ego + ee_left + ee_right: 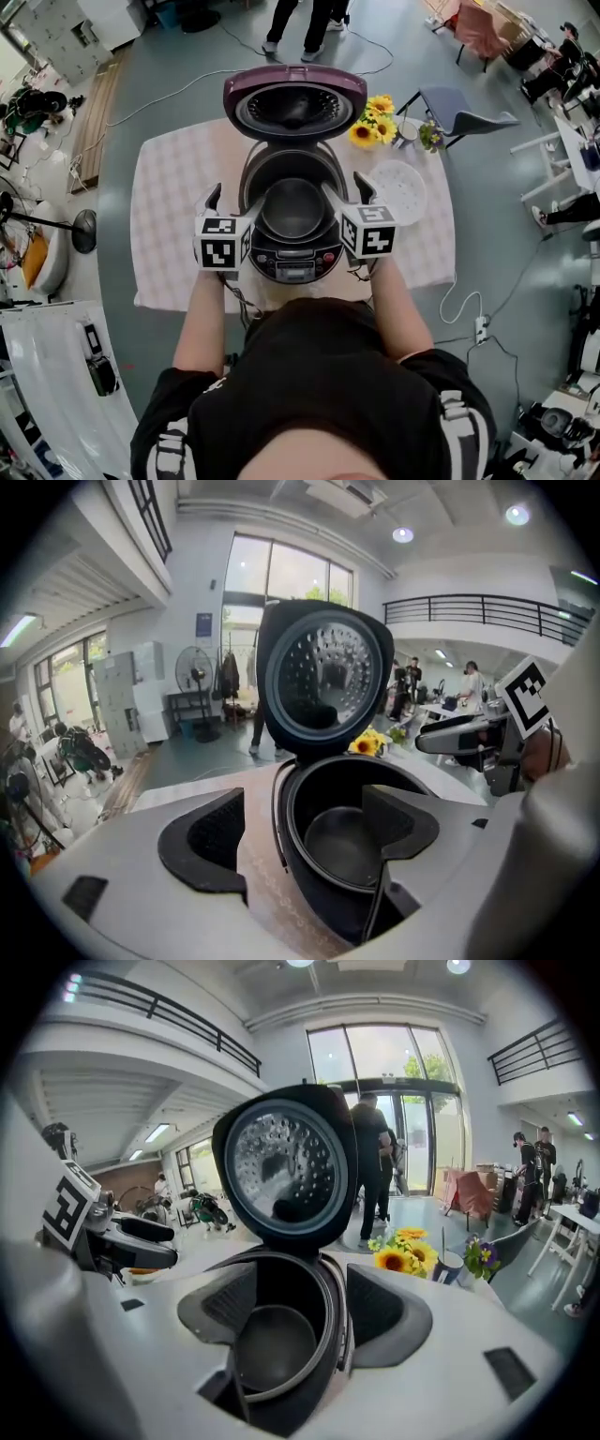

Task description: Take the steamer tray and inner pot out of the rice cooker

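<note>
Jaws are held apart on the left gripper (234, 202) and the right gripper (347, 194), with nothing clamped. Each pair straddles one side wall of the open rice cooker (293, 264), equally near. The inner pot (293, 208) is seated between them. The white steamer tray (398, 192) is seen on the table (169, 187), right of the cooker. No lettering can be read.

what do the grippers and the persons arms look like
Both the left gripper and right gripper are pale grey with dark, ribbed, wedge-shaped pads, each bearing a white cube printed with black square markers. The person wears a black short-sleeved shirt with white stripes at the shoulders.
</note>
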A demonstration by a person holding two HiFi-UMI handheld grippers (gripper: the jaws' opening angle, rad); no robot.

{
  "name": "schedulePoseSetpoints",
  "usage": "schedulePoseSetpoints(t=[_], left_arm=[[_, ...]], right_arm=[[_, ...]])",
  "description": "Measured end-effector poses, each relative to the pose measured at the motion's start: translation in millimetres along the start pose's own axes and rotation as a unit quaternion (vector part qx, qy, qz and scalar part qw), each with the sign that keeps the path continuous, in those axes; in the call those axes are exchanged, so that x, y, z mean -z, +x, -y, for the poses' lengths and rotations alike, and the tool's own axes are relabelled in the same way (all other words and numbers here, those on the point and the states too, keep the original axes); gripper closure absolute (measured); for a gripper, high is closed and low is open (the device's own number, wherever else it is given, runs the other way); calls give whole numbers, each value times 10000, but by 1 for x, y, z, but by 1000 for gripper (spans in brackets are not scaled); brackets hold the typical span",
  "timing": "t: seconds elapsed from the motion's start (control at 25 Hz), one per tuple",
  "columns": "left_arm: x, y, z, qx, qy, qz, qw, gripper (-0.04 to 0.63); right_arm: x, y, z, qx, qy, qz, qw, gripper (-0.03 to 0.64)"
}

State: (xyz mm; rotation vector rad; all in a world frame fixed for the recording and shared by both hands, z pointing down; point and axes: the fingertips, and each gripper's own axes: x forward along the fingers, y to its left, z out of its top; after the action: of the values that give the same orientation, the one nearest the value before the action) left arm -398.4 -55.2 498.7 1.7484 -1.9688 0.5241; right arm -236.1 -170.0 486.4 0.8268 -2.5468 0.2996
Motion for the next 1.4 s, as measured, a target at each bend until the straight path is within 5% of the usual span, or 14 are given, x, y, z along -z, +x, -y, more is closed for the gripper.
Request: schedulePoseSetpoints(t=[0.64, 1.4], left_arm=[[54, 67, -4, 106, 392, -1568, 9868, 224], [92, 112, -19, -150, 715, -2703, 9600, 250]], right_arm=[[84, 48, 30, 62, -216, -2080, 9779, 342], [125, 84, 52, 394, -355, -3370, 9400, 348]])
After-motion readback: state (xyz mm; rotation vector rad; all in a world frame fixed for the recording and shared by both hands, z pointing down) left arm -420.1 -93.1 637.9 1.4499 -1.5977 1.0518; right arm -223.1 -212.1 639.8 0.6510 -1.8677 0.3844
